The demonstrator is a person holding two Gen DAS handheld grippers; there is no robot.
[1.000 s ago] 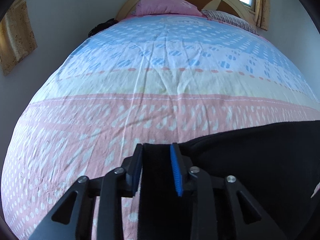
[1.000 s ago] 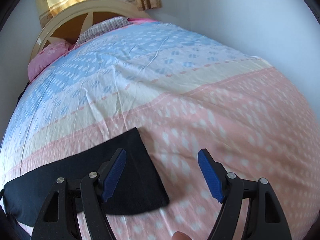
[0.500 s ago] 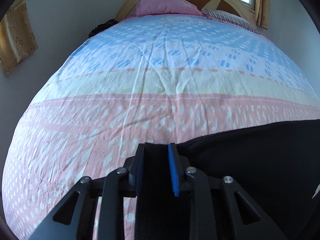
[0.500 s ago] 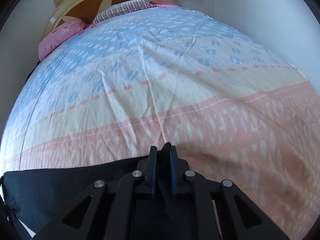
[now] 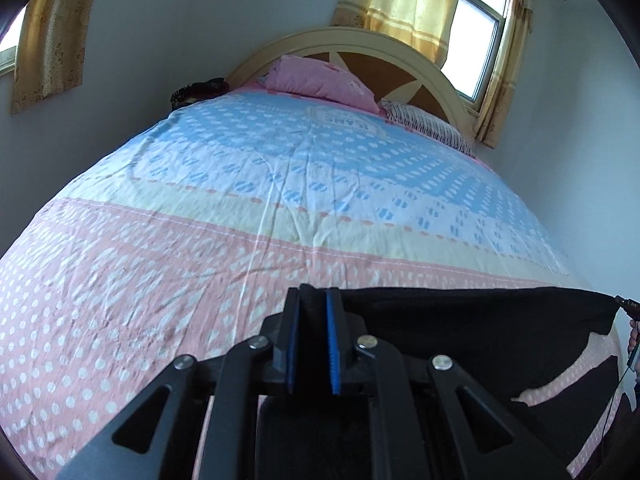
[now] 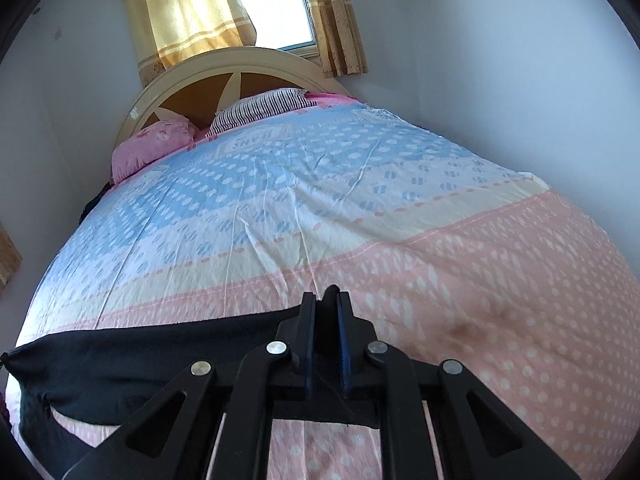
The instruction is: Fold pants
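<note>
Gripping black fabric pants [image 5: 472, 328] at both ends: your left gripper [image 5: 313, 304] and right gripper [image 6: 326, 300] each clamp edge (cloth raised taut between them) above pink-and-blue dotted bedsheet [image 5: 280, 184].

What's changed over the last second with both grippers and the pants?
The right hand-held gripper, open a second ago, has shut on the black fabric pants. Both grippers have lifted, raising the pants' edge off the pink, blue and cream dotted bedsheet. The left hand-held gripper stays clamped on the pants.

A bed [image 5: 168, 264] in a dotted pink-and-blue sheet carries black pants [image 5: 480, 332] and two pillows [image 5: 320, 82].
</note>
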